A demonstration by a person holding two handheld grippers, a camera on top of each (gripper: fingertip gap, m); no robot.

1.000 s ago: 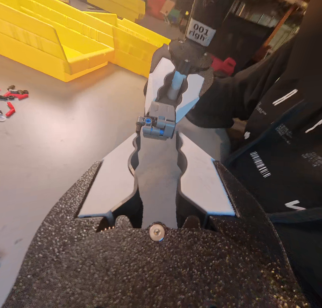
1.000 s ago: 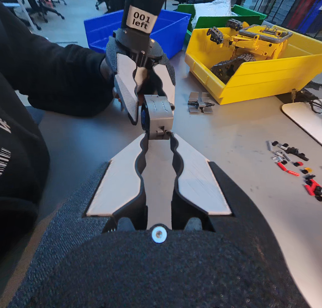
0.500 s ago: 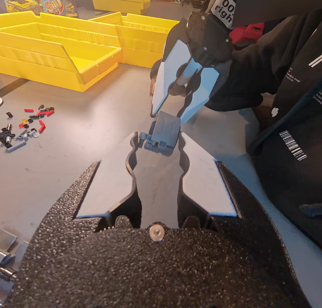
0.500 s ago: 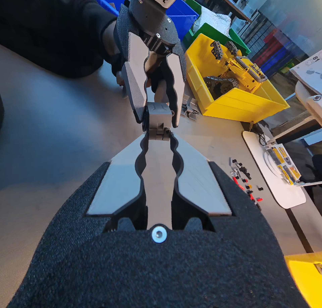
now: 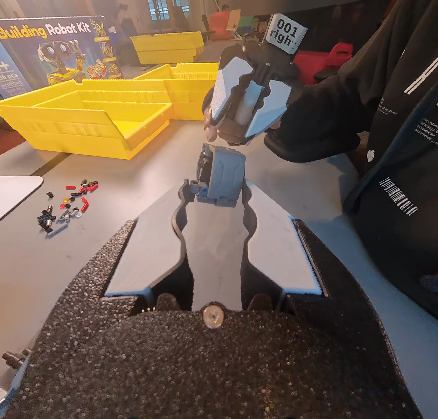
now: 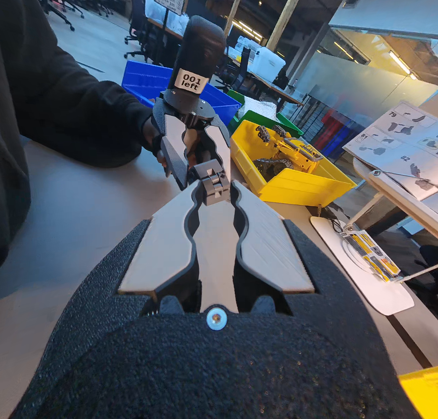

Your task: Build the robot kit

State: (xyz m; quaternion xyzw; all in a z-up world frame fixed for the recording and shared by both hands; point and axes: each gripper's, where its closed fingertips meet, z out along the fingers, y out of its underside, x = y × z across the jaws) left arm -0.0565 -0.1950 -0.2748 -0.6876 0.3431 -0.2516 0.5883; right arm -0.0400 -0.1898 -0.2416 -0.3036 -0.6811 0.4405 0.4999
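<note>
A grey brick-built block (image 5: 225,173) with blue pins stands upright above the grey table (image 5: 118,218). My left gripper (image 5: 216,189) is shut on its lower end. My right gripper (image 5: 231,129) hangs just above the block's top with a slim gap, jaws parted and nothing between them. In the right wrist view the block (image 6: 213,187) shows just past my right gripper (image 6: 216,186), held by the left gripper (image 6: 206,182) that faces it. A person's hands in black sleeves hold both grippers.
Empty yellow bins (image 5: 78,123) and a kit box (image 5: 59,50) stand at the back left. Several small loose parts (image 5: 68,206) lie on the table. A yellow bin (image 6: 291,187) holds a yellow tracked model (image 6: 289,151). Blue (image 6: 142,80) and green (image 6: 260,118) bins stand behind. An instruction booklet (image 6: 403,142) rests on a stand. The grippers' ends are close to 4 cm from one another.
Both grippers have tilted so the views look higher into the room. The right gripper has come off the block's top end, and the block stays in the left gripper, more upright.
</note>
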